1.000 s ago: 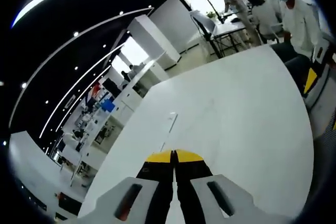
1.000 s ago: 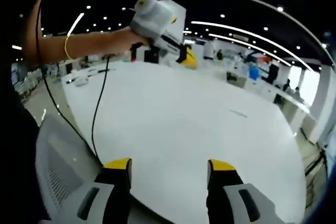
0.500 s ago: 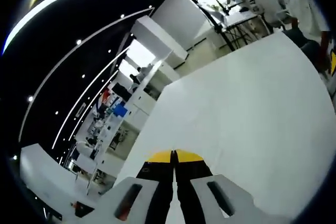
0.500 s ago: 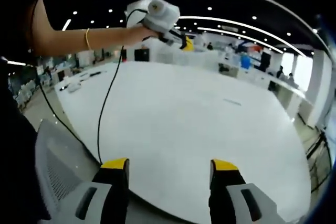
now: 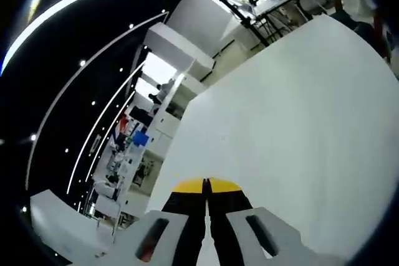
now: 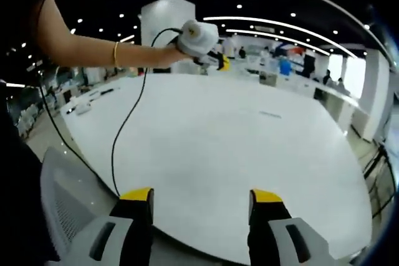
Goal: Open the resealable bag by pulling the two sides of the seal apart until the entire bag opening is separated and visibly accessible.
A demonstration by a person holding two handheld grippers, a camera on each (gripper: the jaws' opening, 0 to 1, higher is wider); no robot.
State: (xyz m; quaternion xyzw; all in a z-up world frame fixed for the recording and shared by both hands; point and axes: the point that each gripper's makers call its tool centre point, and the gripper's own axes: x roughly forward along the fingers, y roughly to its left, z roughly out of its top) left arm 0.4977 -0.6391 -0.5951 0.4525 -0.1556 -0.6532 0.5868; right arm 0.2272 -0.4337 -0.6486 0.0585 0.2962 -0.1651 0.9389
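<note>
Left gripper (image 5: pixel 206 186) kept jaws pressed together, low centre of left gripper view, pinching nothing visible. In right gripper view, shifted rightward, smaller, toward upper centre (image 6: pixel 219 63). Right gripper (image 6: pixel 201 196) stayed spread. Bag (image 6: pixel 270 114) lay flat right of centre on white table (image 6: pixel 206 147).
</note>
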